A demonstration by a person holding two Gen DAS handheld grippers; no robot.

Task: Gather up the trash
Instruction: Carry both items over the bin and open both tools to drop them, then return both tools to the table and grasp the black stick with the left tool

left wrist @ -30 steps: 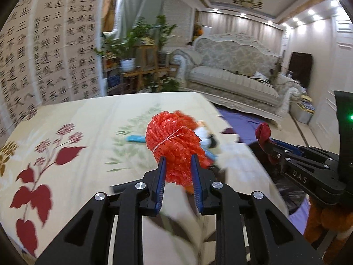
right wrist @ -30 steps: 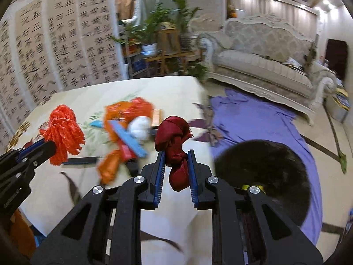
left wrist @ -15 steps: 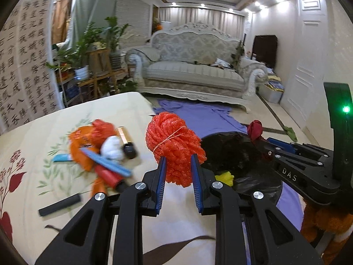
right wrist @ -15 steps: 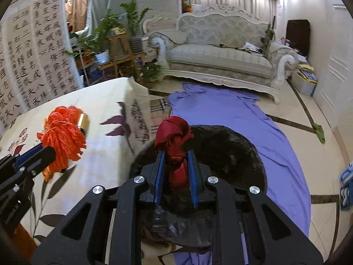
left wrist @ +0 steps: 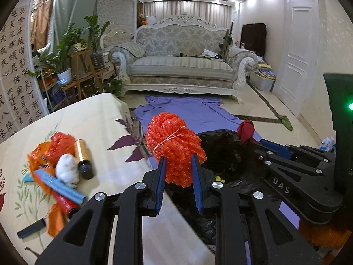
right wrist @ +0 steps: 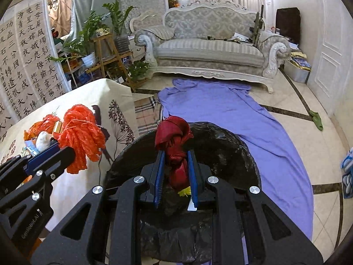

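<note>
My left gripper (left wrist: 177, 170) is shut on an orange mesh net bundle (left wrist: 174, 141), held at the table's edge beside the black trash bag (left wrist: 227, 150). The bundle also shows in the right wrist view (right wrist: 81, 137). My right gripper (right wrist: 174, 167) is shut on a knotted dark red cloth (right wrist: 174, 141), held over the open black trash bag (right wrist: 222, 150). The red cloth also shows in the left wrist view (left wrist: 246, 130). A yellow scrap (right wrist: 184, 191) lies inside the bag.
More trash lies on the flowered table (left wrist: 106, 128): an orange wrapper (left wrist: 59, 141), a white wad (left wrist: 67, 171), a gold-and-black tube (left wrist: 83, 159), a blue strip (left wrist: 58, 186), a black strip (left wrist: 32, 230). A purple sheet (right wrist: 242, 114) covers the floor before a sofa (right wrist: 209, 48).
Both grippers have swung right, away from the table's trash pile toward the black bag. The right gripper with the red cloth is now over the bag opening; the left has reached the table's edge.
</note>
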